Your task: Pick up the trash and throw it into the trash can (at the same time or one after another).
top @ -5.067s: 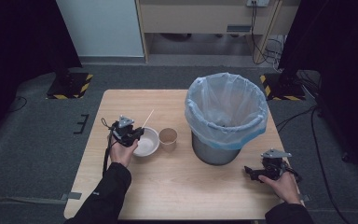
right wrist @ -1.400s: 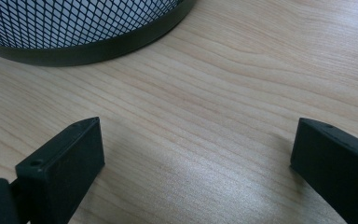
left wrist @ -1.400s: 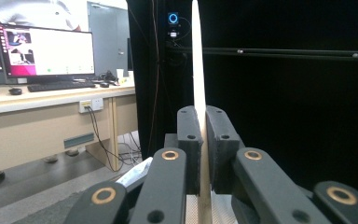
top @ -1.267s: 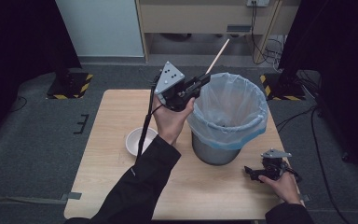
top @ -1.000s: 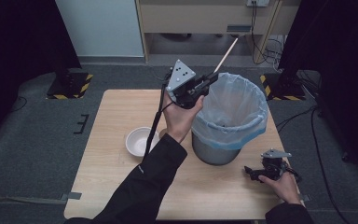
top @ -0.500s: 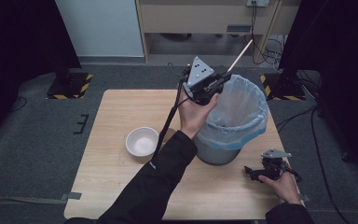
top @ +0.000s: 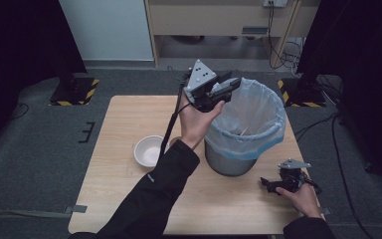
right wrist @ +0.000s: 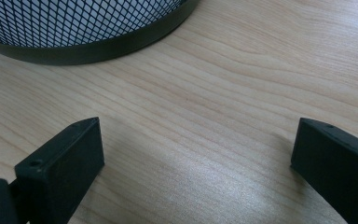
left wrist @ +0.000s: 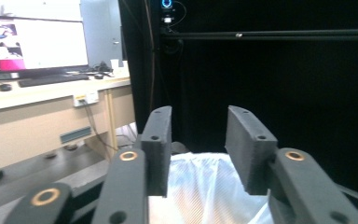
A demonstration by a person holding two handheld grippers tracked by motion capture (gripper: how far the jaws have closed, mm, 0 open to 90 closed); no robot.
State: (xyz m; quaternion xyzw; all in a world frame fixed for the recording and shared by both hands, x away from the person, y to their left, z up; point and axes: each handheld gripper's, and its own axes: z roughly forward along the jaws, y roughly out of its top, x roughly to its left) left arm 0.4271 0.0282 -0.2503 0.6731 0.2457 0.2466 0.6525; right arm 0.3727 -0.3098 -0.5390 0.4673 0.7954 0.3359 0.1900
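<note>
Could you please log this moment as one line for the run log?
left gripper: open over bin | stick: in bin | right gripper: open, on table | bowl: on table

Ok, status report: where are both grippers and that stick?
Left gripper open over bin. Stick lying inside bin. Right gripper open, resting on table. Nothing obstructing.

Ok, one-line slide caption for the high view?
Left claw open over the lined bin, a stick inside; right claw rests on the table.

Tabletop (top: 129,199) pale wood grain. Bin (top: 229,162) black mesh, liner (top: 258,107) pale blue. Bowl (top: 148,150) white. Stick (top: 242,131) in bin tan, possibly wooden.
</note>
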